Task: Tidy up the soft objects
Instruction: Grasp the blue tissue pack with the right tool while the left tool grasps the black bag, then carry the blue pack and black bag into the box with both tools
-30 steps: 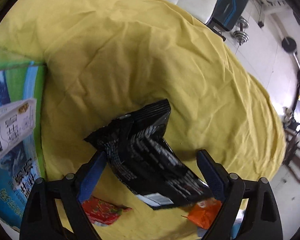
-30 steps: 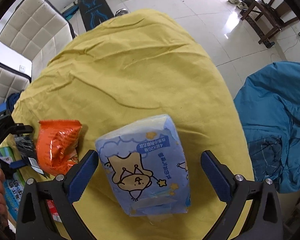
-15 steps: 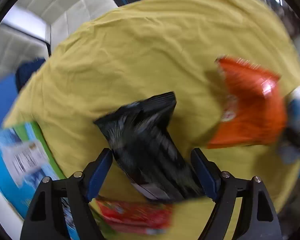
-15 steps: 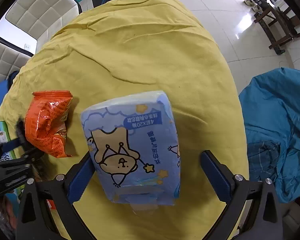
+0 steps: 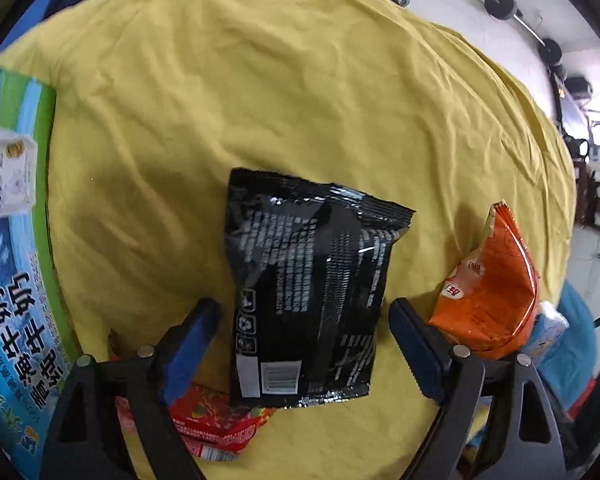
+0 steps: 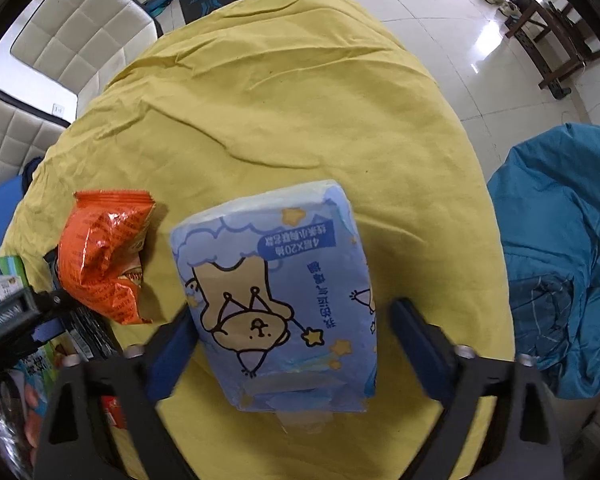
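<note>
A black snack bag (image 5: pixel 308 280) lies flat on the yellow cloth (image 5: pixel 300 100), between the wide-open fingers of my left gripper (image 5: pixel 305 320); neither finger touches it. An orange snack bag (image 5: pixel 496 292) stands to its right and also shows in the right wrist view (image 6: pixel 104 256). A red packet (image 5: pixel 216 420) lies under the left finger. My right gripper (image 6: pixel 292 332) is open around a blue tissue pack with a bear drawing (image 6: pixel 280 292), which rests on the cloth; the left finger is at its side, the right finger apart.
A blue and green milk carton box (image 5: pixel 16 280) stands at the cloth's left edge. A blue beanbag (image 6: pixel 560 248) sits right of the table. White padded chairs (image 6: pixel 80 28) and a tiled floor (image 6: pixel 440 12) lie beyond.
The left gripper swung around and settled; the black bag now lies flat and straight between its fingers. The tissue pack sits a little closer between the right fingers.
</note>
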### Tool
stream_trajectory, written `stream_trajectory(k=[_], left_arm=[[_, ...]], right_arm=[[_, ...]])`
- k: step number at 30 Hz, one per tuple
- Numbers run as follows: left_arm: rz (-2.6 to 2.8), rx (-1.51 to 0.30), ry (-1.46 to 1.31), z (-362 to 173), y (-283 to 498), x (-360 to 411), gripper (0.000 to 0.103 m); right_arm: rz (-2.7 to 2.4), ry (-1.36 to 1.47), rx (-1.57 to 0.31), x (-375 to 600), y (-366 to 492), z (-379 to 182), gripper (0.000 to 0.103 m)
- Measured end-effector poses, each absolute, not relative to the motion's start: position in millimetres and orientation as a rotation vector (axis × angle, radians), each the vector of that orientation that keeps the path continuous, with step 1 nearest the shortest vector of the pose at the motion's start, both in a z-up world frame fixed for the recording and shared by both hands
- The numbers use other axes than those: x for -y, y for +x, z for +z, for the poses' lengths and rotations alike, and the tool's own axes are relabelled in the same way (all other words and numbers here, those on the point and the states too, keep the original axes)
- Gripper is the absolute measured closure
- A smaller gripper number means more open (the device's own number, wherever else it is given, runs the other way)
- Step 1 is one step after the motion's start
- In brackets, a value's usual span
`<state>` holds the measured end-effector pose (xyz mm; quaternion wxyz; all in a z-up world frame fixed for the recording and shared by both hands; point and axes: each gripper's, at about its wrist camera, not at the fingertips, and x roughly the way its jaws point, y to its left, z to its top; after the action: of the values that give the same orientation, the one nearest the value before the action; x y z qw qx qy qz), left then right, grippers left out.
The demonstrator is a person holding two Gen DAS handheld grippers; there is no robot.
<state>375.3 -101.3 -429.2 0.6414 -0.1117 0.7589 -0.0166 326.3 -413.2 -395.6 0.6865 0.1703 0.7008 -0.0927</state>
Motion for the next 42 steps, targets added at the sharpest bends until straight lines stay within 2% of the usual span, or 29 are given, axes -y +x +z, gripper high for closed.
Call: stream_trajectory(k=[1, 3, 5, 7, 14, 24, 32, 42], left_arm=[[-0.037, -1.722, -0.225, -425.4, 380.1, 107.4, 0.017], [-0.045, -1.704, -0.113, -423.7, 374.2, 119.3, 0.026], [-0.071, -1.678, -0.03, -419.3, 365.9, 128.5, 0.042], [-0.102, -1.66, 0.014, -415.6, 356.2, 133.4, 0.047], [-0.129, -1.605, 0.034, -401.6, 309.6, 119.9, 0.052], [-0.159, -1.439, 0.049, -345.3, 257.9, 145.9, 0.053], [-0.202, -1.346, 0.012, -262.7, 235.5, 111.7, 0.053], [-0.229, -1.229, -0.037, -213.8, 238.2, 68.5, 0.053]], right_arm=[[-0.198, 0.396, -1.572, 414.5, 326.6, -397.5, 0.023], [-0.197, 0.386, -1.585, 412.8, 325.6, -398.0, 0.038], [-0.189, 0.369, -1.576, 410.1, 324.2, -394.1, 0.046], [-0.177, 0.36, -1.582, 408.1, 320.8, -391.9, 0.05], [-0.13, 0.317, -1.597, 389.6, 297.3, -387.2, 0.06], [-0.097, 0.295, -1.531, 361.7, 265.7, -354.3, 0.063], [-0.036, 0.275, -1.452, 330.2, 251.9, -303.0, 0.063], [0.074, 0.259, -1.358, 275.3, 228.3, -230.2, 0.064]])
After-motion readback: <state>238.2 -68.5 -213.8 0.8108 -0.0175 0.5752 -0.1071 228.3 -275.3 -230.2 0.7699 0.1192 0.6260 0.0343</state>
